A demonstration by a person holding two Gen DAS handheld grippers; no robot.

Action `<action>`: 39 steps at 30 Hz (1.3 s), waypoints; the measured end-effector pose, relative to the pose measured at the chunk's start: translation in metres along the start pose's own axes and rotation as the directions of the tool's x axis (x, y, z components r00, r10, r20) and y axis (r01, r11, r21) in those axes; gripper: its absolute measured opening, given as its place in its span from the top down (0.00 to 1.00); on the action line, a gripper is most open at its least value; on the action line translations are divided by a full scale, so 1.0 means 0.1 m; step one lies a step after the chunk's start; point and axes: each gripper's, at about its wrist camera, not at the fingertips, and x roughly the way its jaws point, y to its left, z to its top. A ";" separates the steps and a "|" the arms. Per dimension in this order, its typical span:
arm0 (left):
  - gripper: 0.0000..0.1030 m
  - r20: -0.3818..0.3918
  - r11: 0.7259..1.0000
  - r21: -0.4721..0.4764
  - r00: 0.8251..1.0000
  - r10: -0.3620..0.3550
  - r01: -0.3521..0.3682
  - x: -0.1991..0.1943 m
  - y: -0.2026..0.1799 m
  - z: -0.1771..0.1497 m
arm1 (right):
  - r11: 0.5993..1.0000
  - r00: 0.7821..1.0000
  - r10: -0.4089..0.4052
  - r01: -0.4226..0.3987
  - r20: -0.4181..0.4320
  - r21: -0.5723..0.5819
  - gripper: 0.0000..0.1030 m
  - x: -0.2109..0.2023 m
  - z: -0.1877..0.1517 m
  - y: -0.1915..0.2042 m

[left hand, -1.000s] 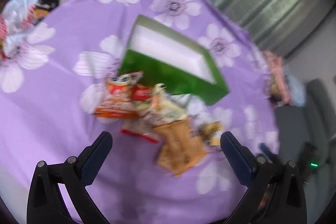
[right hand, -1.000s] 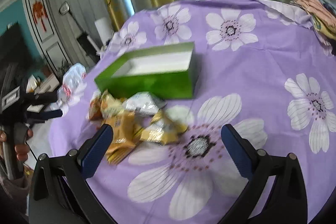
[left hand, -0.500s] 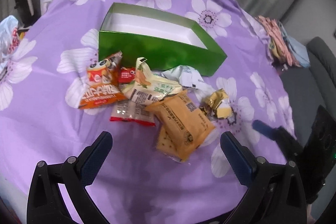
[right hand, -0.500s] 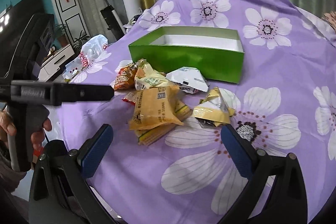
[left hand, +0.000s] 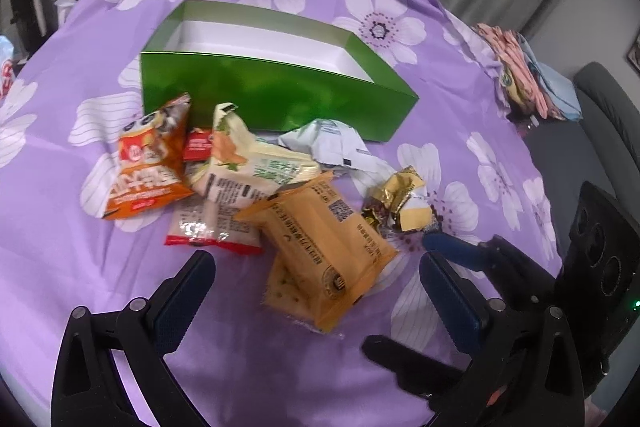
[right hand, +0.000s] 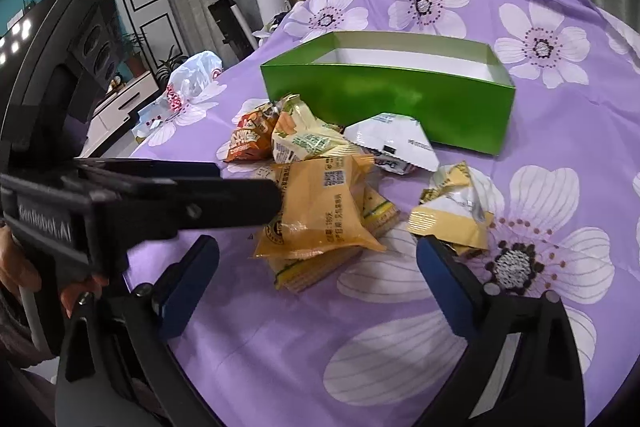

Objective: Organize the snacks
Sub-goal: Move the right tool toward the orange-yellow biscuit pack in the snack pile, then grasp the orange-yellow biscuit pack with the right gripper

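Note:
A green open box (left hand: 272, 95) (right hand: 384, 99) with a white, empty inside stands on the purple flowered cloth. In front of it lies a heap of snacks: an orange cracker packet (left hand: 324, 247) (right hand: 316, 211), an orange cartoon bag (left hand: 148, 167), a cream packet (left hand: 248, 163), a white packet (left hand: 332, 143) and a gold wrapper (left hand: 400, 203) (right hand: 452, 215). My left gripper (left hand: 316, 267) hovers open over the cracker packet's near end. My right gripper (right hand: 318, 259) is wide, its jaws closing, the same packet's near edge between them, pads clear of it.
A white plastic bag (right hand: 192, 75) lies at the cloth's far left edge. Folded clothes (left hand: 520, 67) sit at the right edge beside a dark chair (left hand: 600, 99). The left gripper's black body (right hand: 140, 203) crosses the right wrist view, held by a hand (right hand: 16, 267).
Both grippers have come down and nearer to the snack heap, and both views have rolled more level. Each gripper now shows larger in the other's view.

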 end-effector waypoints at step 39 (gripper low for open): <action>0.48 0.009 1.000 -0.006 1.000 -0.022 0.022 0.11 -0.04 -0.05 | 0.998 0.998 0.056 -0.056 -0.014 -0.019 0.55 0.19 0.02 0.06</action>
